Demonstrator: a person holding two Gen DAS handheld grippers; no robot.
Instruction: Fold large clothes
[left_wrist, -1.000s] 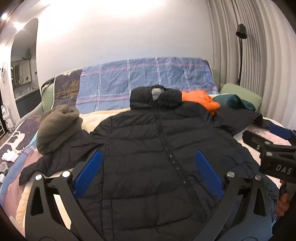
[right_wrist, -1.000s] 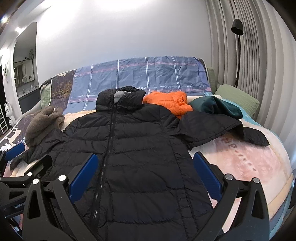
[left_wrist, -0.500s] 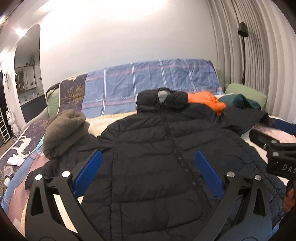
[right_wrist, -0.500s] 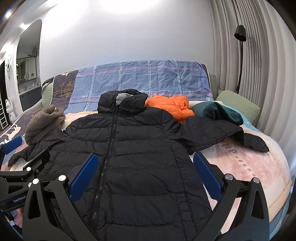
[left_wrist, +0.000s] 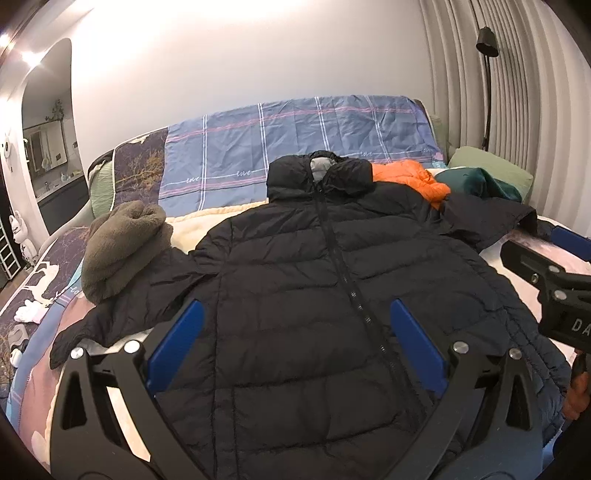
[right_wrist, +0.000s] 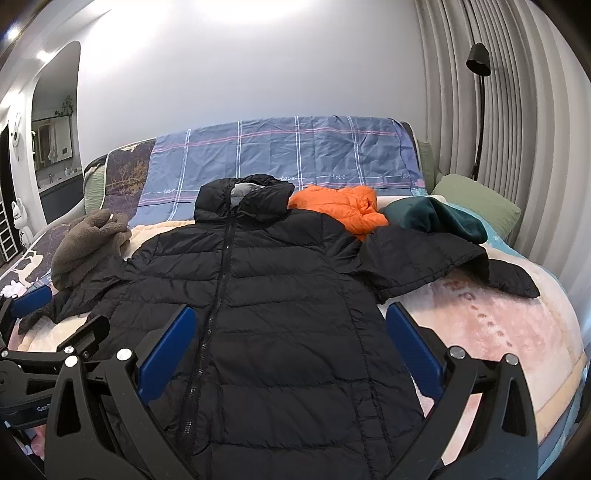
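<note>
A black quilted puffer jacket (left_wrist: 295, 280) lies flat and zipped on the bed, collar away from me, sleeves spread to both sides; it also shows in the right wrist view (right_wrist: 266, 295). My left gripper (left_wrist: 295, 343) is open and empty, above the jacket's lower half. My right gripper (right_wrist: 288, 347) is open and empty, above the jacket's lower right part. Each gripper shows at the edge of the other's view: the right one (left_wrist: 554, 273), the left one (right_wrist: 40, 325).
A brown fleece garment (left_wrist: 118, 247) lies on the jacket's left sleeve. An orange jacket (right_wrist: 340, 210) and a dark green garment (right_wrist: 436, 218) lie behind its right sleeve. A blue plaid cover (right_wrist: 295, 155) drapes the headboard. A floor lamp (right_wrist: 478, 107) stands at the right.
Both grippers have risen and pulled back slightly, so the jacket sits lower and a bit to the right in both views. The jacket has not moved.
</note>
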